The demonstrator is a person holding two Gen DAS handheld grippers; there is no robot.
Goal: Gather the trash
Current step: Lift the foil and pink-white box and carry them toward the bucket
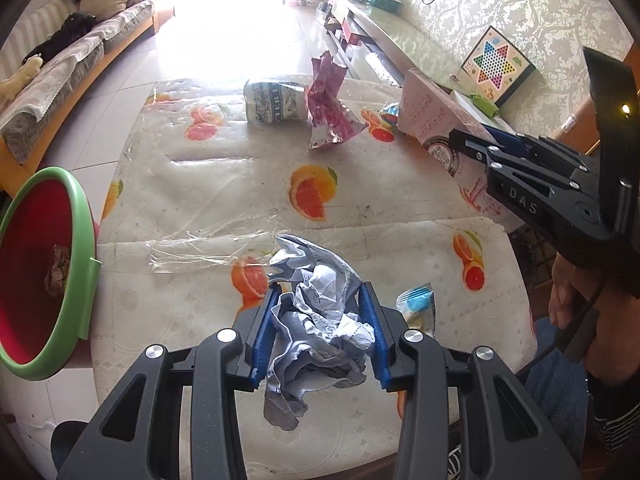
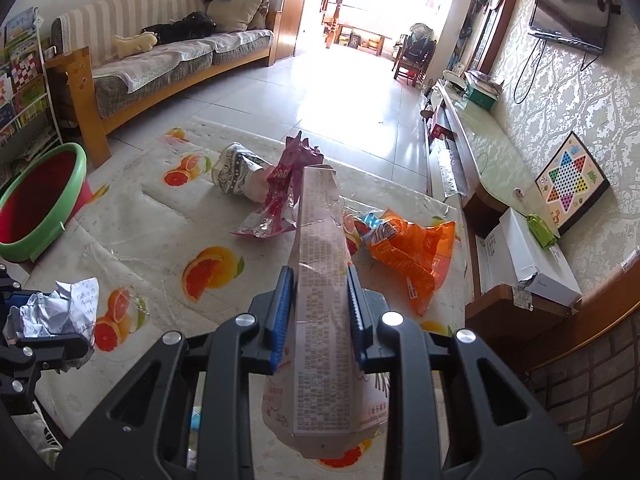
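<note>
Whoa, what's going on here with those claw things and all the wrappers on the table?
A person is clearing trash off a table with a hand-held claw in each hand. The left claw is clamped on a crumpled paper ball; the right claw grips a long pink printed carton. A red bin with a green rim, already holding some scrap, stands by the table's left edge. A pink foil wrapper, a paper cup and an orange bag still lie on the table.

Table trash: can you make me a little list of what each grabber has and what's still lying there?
left gripper: shut on crumpled paper
right gripper: shut on pink box
still on table: pink wrapper, paper cup, orange bag, clear film
bin: green-rimmed red basin, beside the table, one scrap inside
</note>
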